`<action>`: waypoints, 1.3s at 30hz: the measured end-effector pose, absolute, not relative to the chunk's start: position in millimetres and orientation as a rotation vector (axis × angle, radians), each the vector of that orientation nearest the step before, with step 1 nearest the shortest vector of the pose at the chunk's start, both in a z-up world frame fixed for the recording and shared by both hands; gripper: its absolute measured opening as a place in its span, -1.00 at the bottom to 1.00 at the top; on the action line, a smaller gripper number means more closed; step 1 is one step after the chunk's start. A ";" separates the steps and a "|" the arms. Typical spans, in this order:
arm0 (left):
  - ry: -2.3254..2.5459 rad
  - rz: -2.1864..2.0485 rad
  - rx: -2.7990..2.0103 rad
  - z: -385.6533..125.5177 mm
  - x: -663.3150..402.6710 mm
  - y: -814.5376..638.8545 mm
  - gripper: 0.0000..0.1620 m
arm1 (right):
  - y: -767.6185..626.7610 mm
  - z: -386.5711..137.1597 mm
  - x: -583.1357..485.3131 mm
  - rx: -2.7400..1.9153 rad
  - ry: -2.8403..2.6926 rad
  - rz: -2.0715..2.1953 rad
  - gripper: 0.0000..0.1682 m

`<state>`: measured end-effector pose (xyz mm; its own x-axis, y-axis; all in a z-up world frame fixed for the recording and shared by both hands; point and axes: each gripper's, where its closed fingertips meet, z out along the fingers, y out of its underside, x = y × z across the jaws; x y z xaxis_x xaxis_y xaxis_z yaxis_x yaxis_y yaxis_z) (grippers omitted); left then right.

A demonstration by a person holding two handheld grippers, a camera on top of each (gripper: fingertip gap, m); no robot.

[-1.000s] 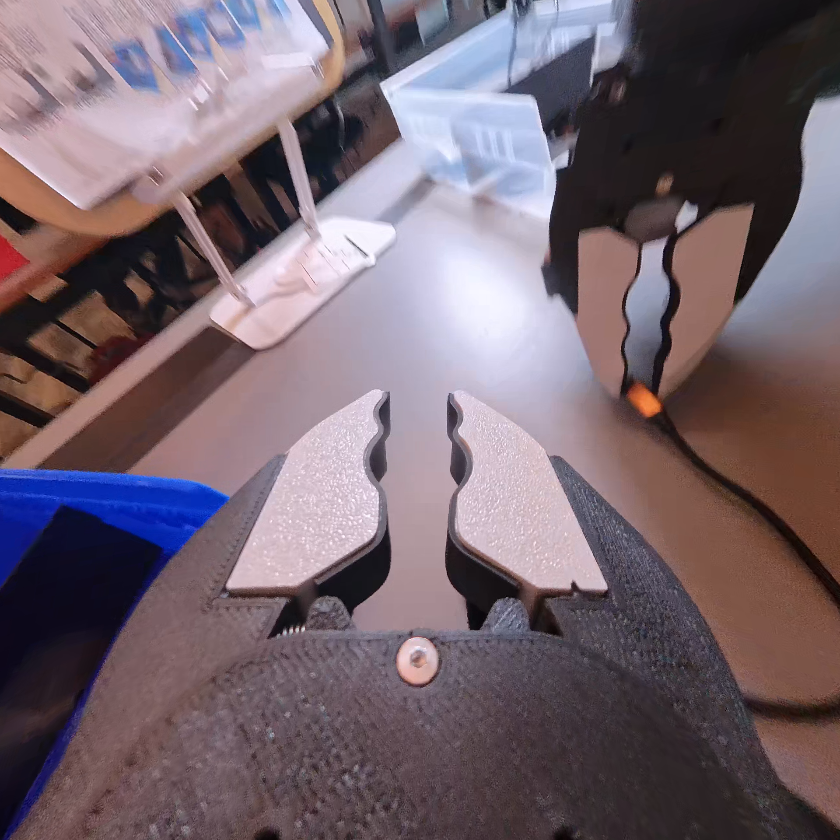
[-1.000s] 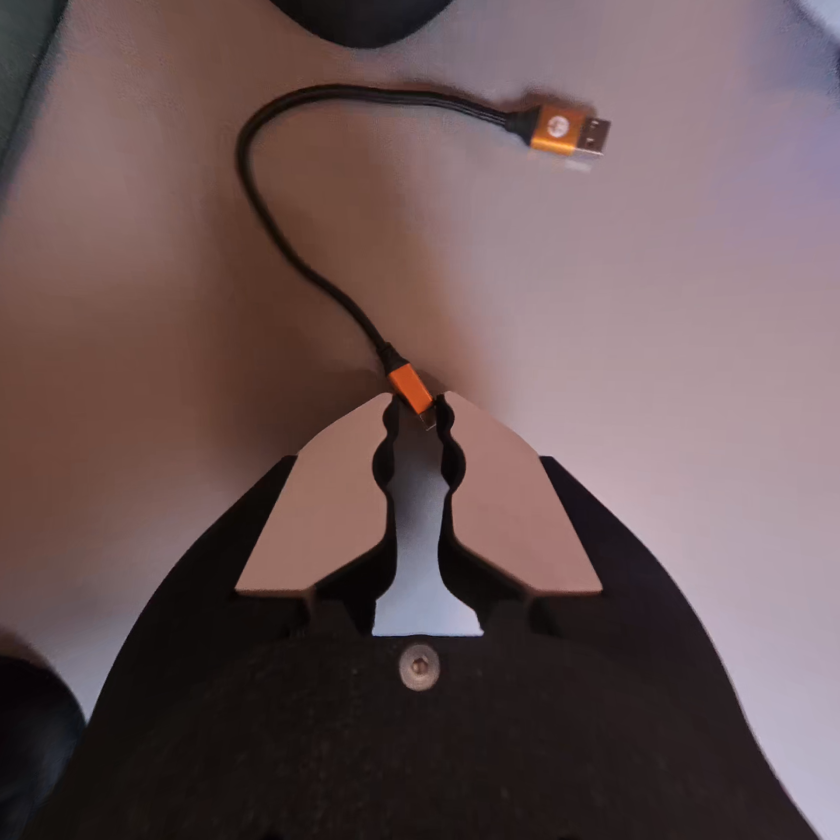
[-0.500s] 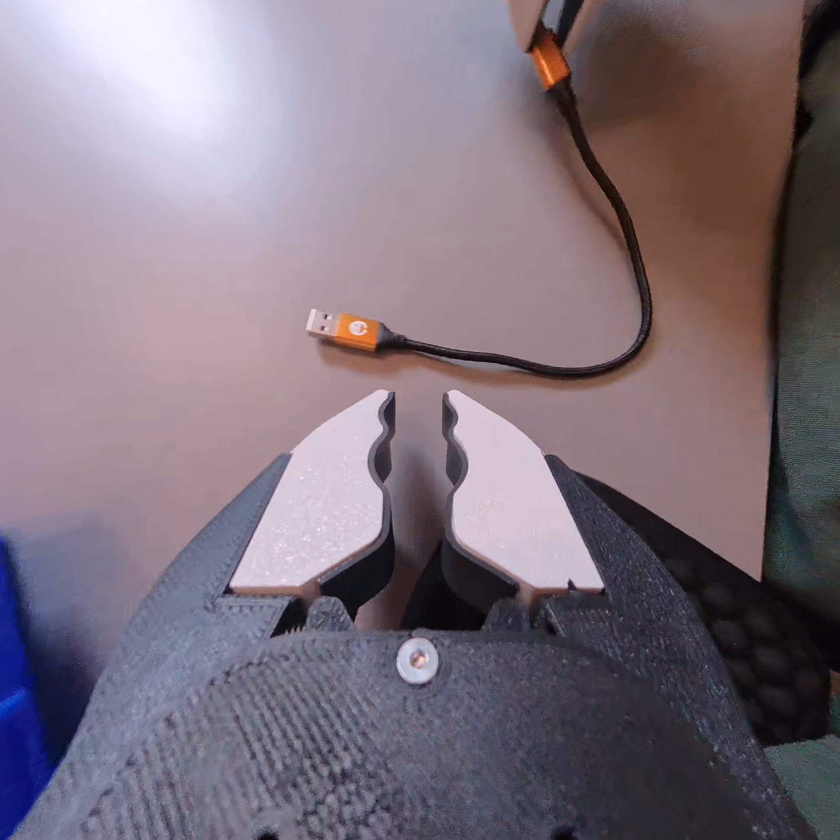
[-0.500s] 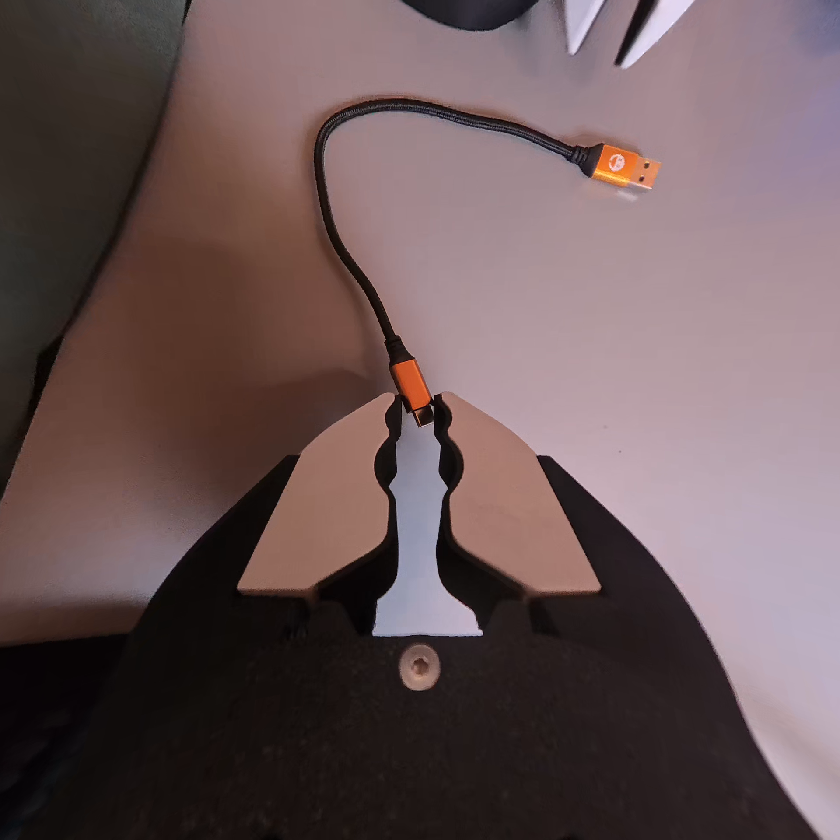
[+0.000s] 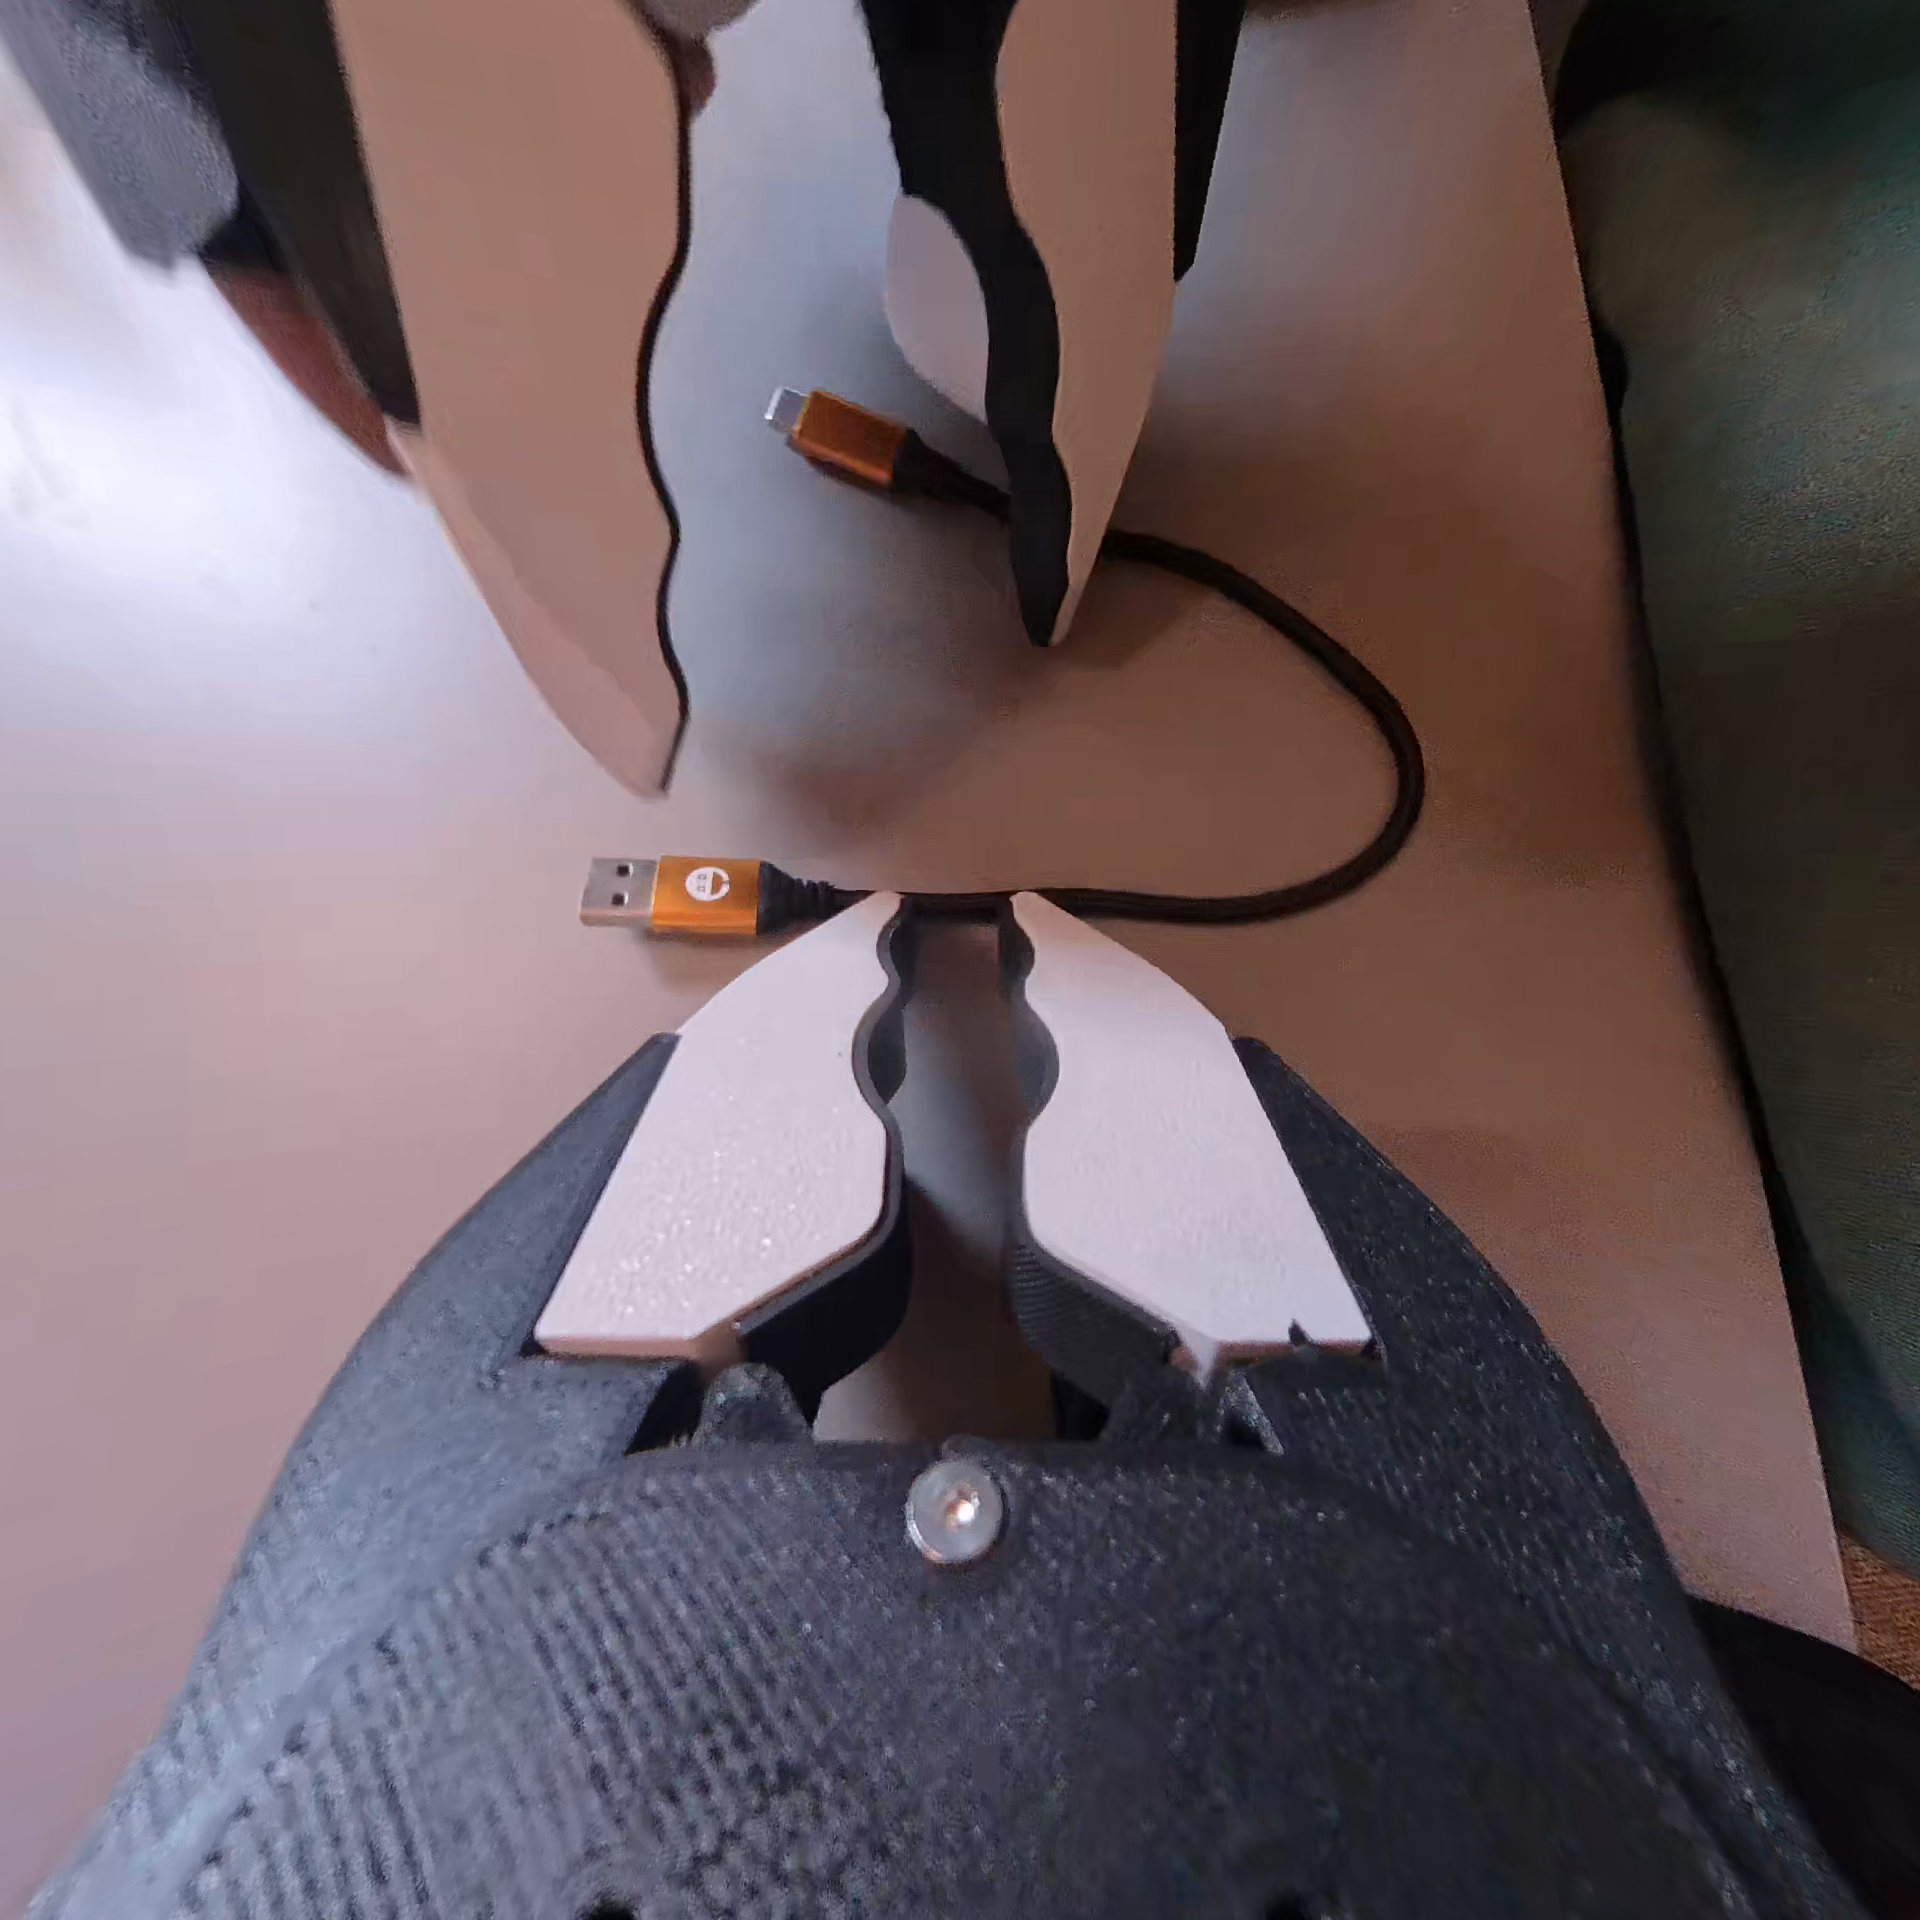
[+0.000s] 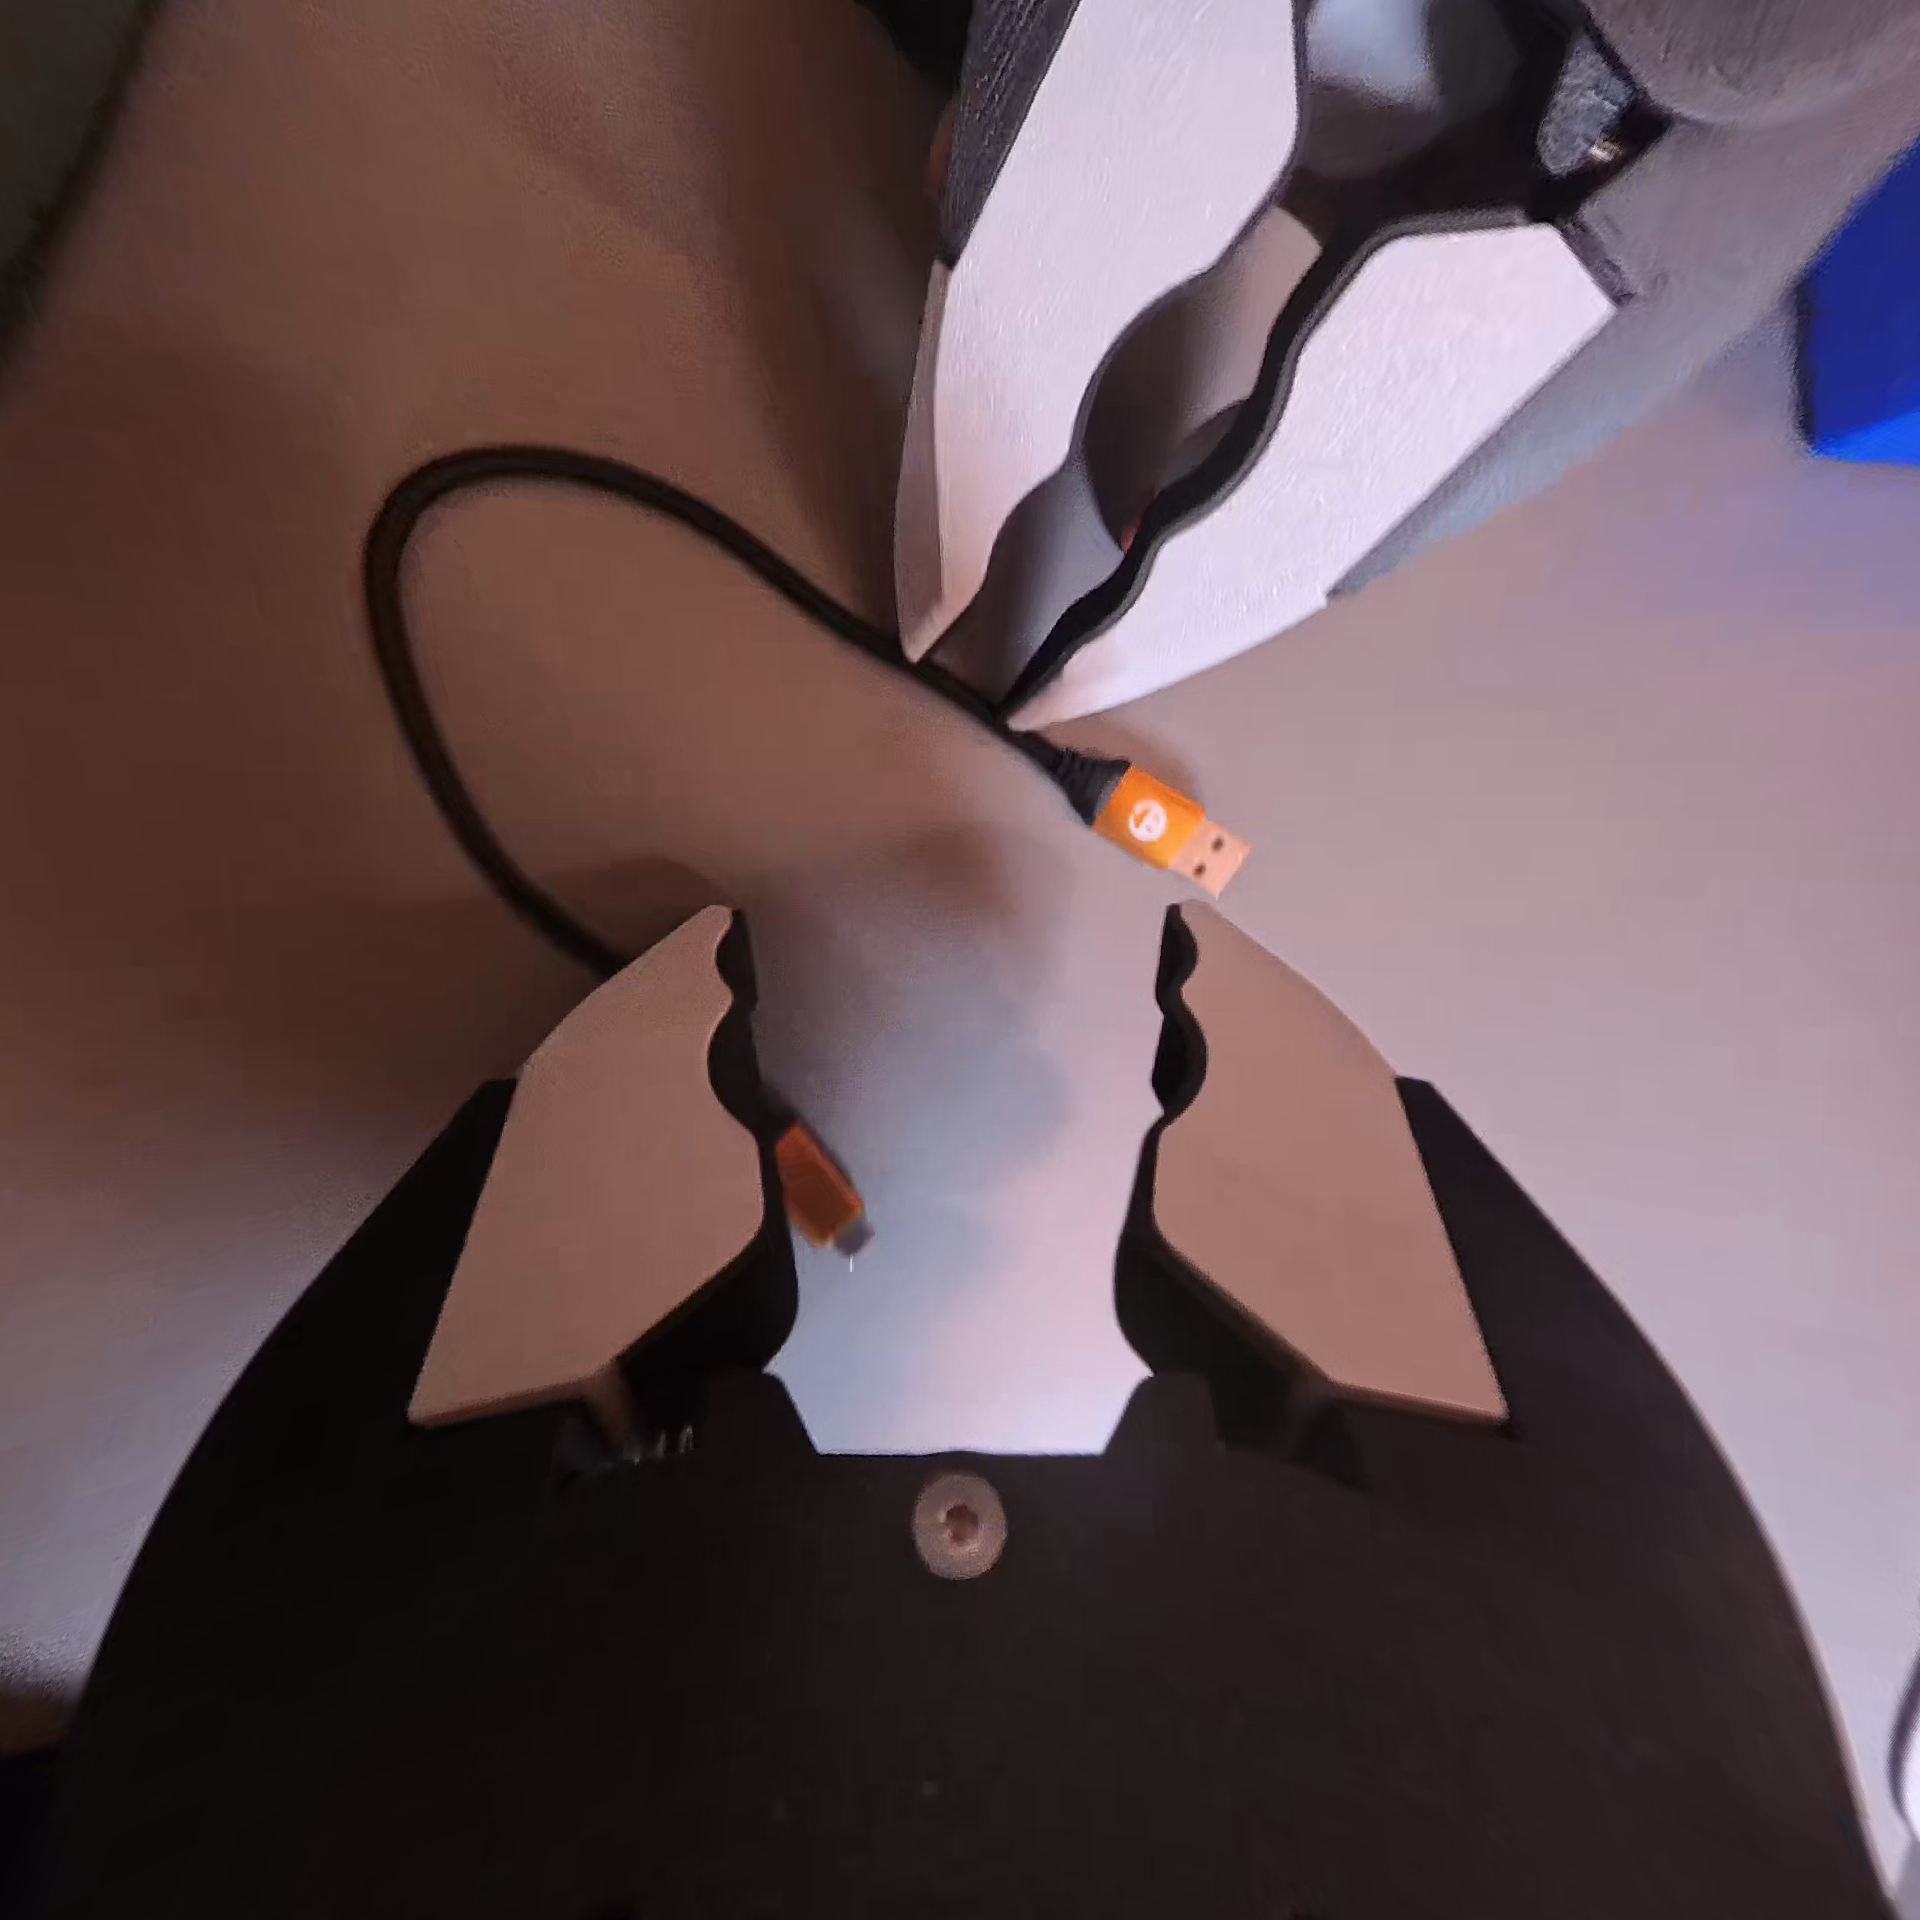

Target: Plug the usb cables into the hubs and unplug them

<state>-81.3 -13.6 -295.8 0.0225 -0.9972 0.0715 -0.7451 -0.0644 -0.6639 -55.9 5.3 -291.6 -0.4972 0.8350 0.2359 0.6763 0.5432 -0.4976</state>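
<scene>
Left gripper (image 5: pixel 954 906) with a textured dark grey printed body, pale wavy-edged fingers (image 5: pixel 748 1132), silver screw (image 5: pixel 954 1519) at lower centre, right gripper (image 6: pixel 954 914) black-bodied, matching grey screw (image 6: pixel 958 1525)

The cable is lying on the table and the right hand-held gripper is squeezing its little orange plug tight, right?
Not quite. The right hand-held gripper is open; the little orange plug lies loose between its spread fingers, as the right wrist view shows. The cable does lie on the table.
</scene>
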 end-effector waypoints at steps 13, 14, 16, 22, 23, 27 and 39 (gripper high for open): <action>1.658 -0.744 -1.804 -279.7 -96.8 -3.6 -0.84 | 15.7 -300.1 -83.1 -1.256 -2.554 0.658 -0.65; 1.639 -0.748 -1.800 -278.0 -98.7 -2.4 -0.84 | 20.6 -300.1 -81.1 -1.264 -2.546 0.627 -0.80; 1.611 -0.755 -1.787 -274.2 -100.0 -1.4 -0.82 | 32.9 -297.6 -76.0 -1.313 -2.494 0.567 -0.85; 1.679 -0.759 -1.655 -260.7 -75.4 -25.8 -0.59 | 49.5 -288.1 -42.2 -1.569 -2.280 0.594 -0.91; 1.718 -0.717 -1.643 -265.1 -70.6 -30.5 -0.55 | 49.9 -288.5 -37.2 -1.609 -2.242 0.602 -0.91; 1.834 -0.418 -1.649 -294.6 -60.8 -24.2 -0.46 | 46.1 -293.3 -24.1 -1.720 -2.141 0.626 -0.91; 1.667 -0.330 -1.701 -294.4 -53.4 4.4 -0.62 | 5.3 -301.4 -14.5 -1.798 -2.102 0.550 -0.45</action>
<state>-53.4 4.4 -294.4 0.1307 -0.9459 -0.2971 -0.7612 0.0962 -0.6413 -14.5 5.3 -301.4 -0.1568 0.9876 -0.0070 0.8645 0.1339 -0.4844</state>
